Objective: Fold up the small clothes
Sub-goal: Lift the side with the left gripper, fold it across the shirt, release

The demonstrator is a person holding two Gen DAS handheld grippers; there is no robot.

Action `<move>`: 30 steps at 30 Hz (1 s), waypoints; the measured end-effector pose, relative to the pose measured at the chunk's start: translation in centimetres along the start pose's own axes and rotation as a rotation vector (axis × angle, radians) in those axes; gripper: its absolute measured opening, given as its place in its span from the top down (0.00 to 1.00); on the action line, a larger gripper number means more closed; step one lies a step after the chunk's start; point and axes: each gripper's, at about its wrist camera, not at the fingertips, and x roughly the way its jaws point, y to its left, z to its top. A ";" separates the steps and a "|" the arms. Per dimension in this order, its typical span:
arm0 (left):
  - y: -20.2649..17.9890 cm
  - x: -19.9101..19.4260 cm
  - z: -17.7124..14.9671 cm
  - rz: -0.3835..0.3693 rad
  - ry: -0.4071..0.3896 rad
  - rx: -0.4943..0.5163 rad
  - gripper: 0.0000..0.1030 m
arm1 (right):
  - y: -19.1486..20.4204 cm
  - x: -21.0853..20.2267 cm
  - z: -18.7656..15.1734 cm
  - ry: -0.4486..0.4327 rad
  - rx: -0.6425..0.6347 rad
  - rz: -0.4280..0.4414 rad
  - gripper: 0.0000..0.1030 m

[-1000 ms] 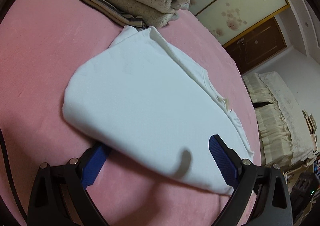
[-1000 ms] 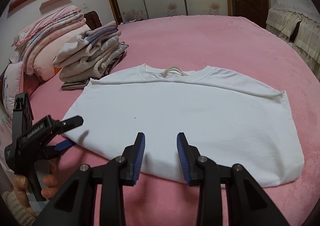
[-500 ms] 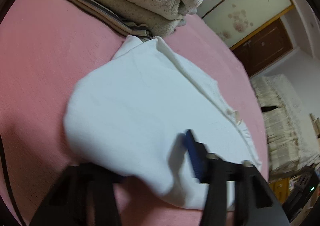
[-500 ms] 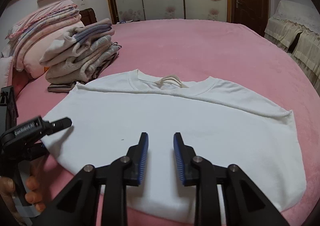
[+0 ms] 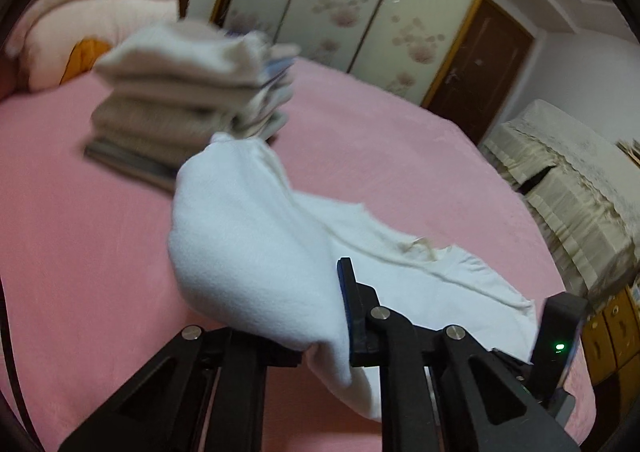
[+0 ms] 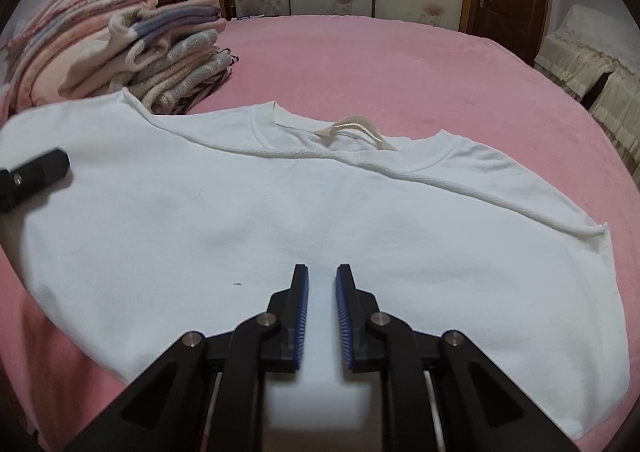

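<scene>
Now left tongs [image 5: 320, 316] closing, pinching white shirt [image 6: 320, 212] hem, raising it off pink bed [image 6: 380, 60] to start fold. Right tongs [image 6: 322, 316] narrowing over flat cloth, gripping nothing.

Pink bed [image 6: 360, 64]: white shirt [image 6: 320, 212], folded pile [image 6: 168, 60]

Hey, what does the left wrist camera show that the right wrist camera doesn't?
Only the left wrist view shows the left gripper closing on a raised fold of the white sweatshirt. Only the right wrist view shows the collar loop and the closing right gripper with no cloth visibly pinched. Both show the folded clothes stack on the pink bed.
</scene>
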 end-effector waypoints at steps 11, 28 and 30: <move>-14.4 -0.3 0.6 -0.179 -0.022 0.246 0.89 | -9.1 -8.0 -2.0 -0.110 0.250 0.030 0.86; -25.9 7.7 -9.5 -0.240 0.228 0.365 0.90 | -21.9 -12.6 -8.9 -0.099 0.477 -0.094 0.86; -26.1 7.1 -9.3 -0.251 0.211 0.363 0.90 | -22.2 -12.8 -9.1 -0.109 0.489 -0.086 0.86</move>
